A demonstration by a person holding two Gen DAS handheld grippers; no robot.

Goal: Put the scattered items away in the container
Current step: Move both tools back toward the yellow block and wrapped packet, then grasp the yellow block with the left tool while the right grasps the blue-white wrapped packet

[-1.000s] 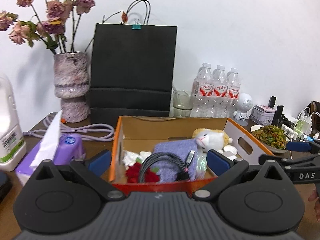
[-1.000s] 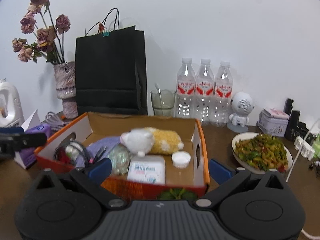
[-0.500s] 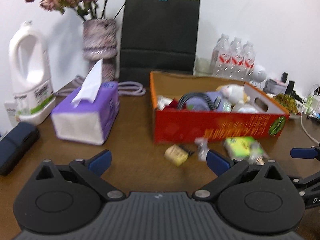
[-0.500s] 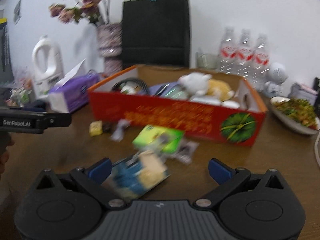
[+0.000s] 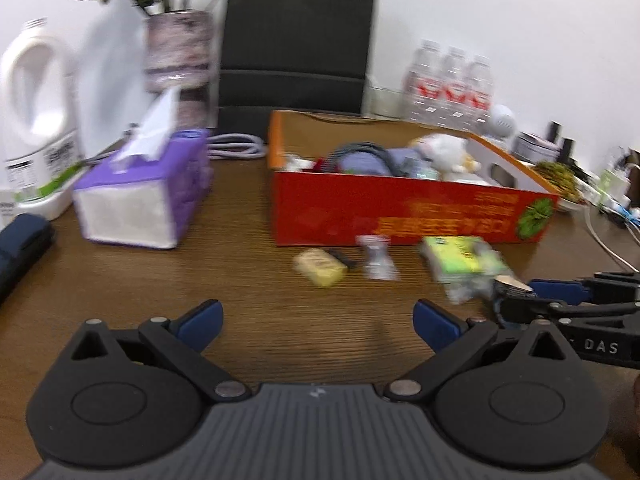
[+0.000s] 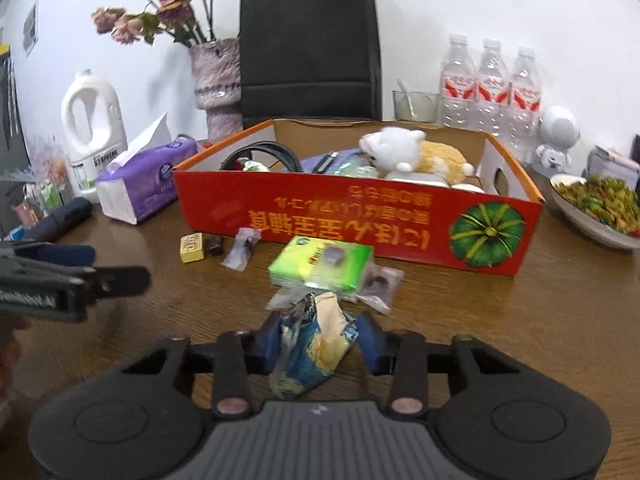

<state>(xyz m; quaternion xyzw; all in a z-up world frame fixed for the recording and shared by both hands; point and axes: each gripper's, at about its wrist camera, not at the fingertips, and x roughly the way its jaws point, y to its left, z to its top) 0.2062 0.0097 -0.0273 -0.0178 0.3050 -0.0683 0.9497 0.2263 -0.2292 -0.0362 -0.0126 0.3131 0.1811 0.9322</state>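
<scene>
A crumpled blue and cream snack packet (image 6: 314,350) sits between the jaws of the right gripper (image 6: 320,344), which have just been closing and now press on both its sides; it is low over the wooden counter (image 6: 520,320), in front of the red cardboard box (image 6: 360,220). Just beyond the packet lies a green tissue pack (image 6: 320,264) with small clear bags (image 6: 380,284) beside it, and further left a clear sachet (image 6: 242,248), a dark little block (image 6: 214,245) and a yellow block (image 6: 193,247), all on the counter near the box's front wall. The box already holds a white and yellow plush toy (image 6: 416,156), a black cable (image 6: 264,150) and a lilac cloth (image 6: 332,160). The left gripper (image 5: 318,320) hovers over bare counter with its jaws spread wide and nothing between them. Left of the box stand a purple tissue box (image 6: 140,184) and a white jug (image 6: 90,128); behind it a black paper bag (image 6: 310,48), a vase of dried roses (image 6: 216,80) and three water bottles (image 6: 490,80); to the right a dish of food (image 6: 596,204)
</scene>
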